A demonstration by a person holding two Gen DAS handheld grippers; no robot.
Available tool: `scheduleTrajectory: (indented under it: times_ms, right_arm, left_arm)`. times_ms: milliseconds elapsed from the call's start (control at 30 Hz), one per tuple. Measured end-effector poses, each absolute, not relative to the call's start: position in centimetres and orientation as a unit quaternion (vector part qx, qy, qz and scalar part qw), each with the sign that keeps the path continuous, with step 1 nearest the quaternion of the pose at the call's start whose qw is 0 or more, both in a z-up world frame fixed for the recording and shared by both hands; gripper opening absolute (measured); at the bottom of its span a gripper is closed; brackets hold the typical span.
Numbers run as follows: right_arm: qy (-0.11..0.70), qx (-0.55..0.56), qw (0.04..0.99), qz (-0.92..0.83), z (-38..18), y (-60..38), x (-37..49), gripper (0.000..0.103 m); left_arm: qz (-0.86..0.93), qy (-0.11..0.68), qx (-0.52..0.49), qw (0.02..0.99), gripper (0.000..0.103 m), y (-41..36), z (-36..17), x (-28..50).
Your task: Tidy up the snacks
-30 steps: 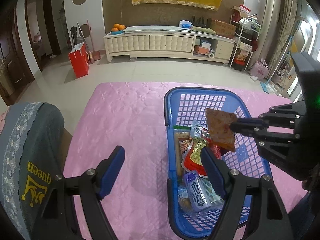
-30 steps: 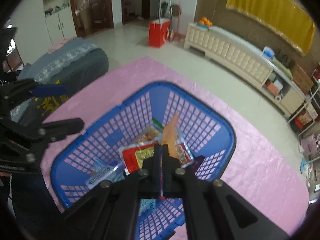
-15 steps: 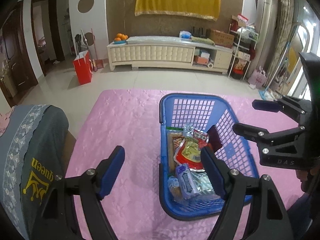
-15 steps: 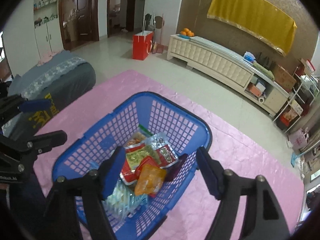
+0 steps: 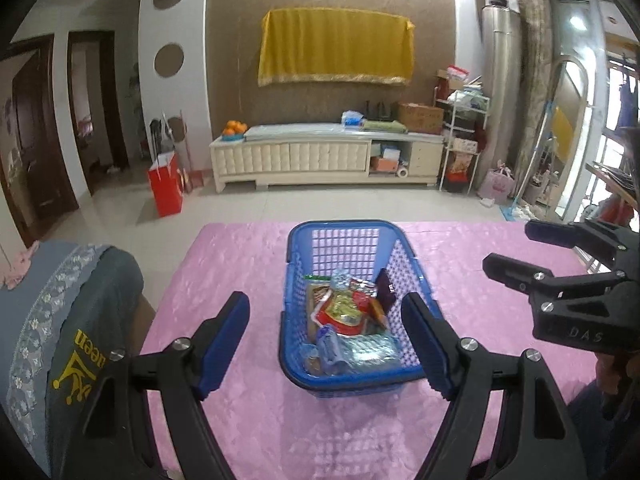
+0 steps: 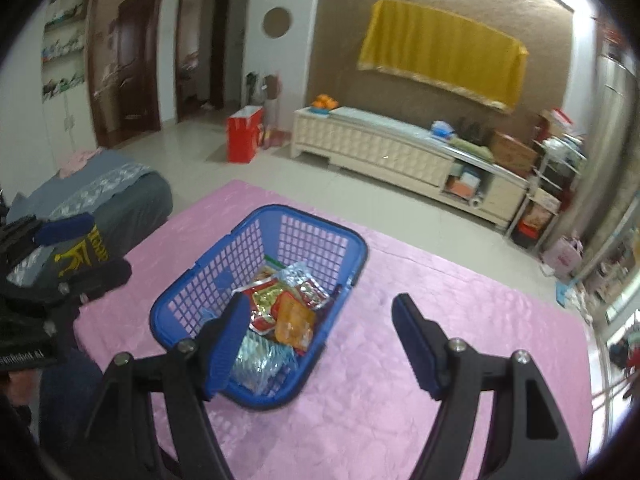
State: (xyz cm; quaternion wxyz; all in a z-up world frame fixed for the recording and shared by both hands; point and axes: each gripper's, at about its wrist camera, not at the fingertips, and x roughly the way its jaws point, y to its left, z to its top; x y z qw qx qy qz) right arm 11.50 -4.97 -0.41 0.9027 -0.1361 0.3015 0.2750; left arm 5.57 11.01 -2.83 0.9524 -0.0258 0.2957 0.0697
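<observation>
The right gripper (image 6: 320, 338) has just been opening; its jaws stand wide with nothing between them. At ten o'clock from it a blue basket (image 6: 320, 226) sits on the pink cloth (image 6: 460, 292), holding snack packets, an orange packet (image 6: 294, 322) on top. The left gripper (image 6: 76, 246) shows at nine o'clock.

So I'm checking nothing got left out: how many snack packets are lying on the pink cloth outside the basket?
0. Every snack packet in view lies inside the blue basket; the pink cloth around it shows none. The grippers hide part of the near cloth, so one could be hidden there.
</observation>
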Motion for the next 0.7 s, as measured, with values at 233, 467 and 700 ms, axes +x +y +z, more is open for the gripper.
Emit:
scheduleTrajectory:
  times_ms: [233,467,700]
  right_arm:
    - [0.280,-0.066,0.934,0.210,0.8,-9.4,7.1,0.080]
    - [0.262,-0.029,0.948,0.177,0.8,-11.8,3.6,0.083]
    - [0.234,-0.052,0.956,0.167,1.2,-12.3,0.6,0.096]
  left_arm:
    - [0.071,0.233,-0.039,0.969,0.077,9.0,-1.9,0.8]
    - [0.066,0.212,-0.009,0.975,0.088,6.6,-1.0,-2.4]
    - [0.064,0.193,0.000,0.979,0.103,4.8,-0.3,-4.7]
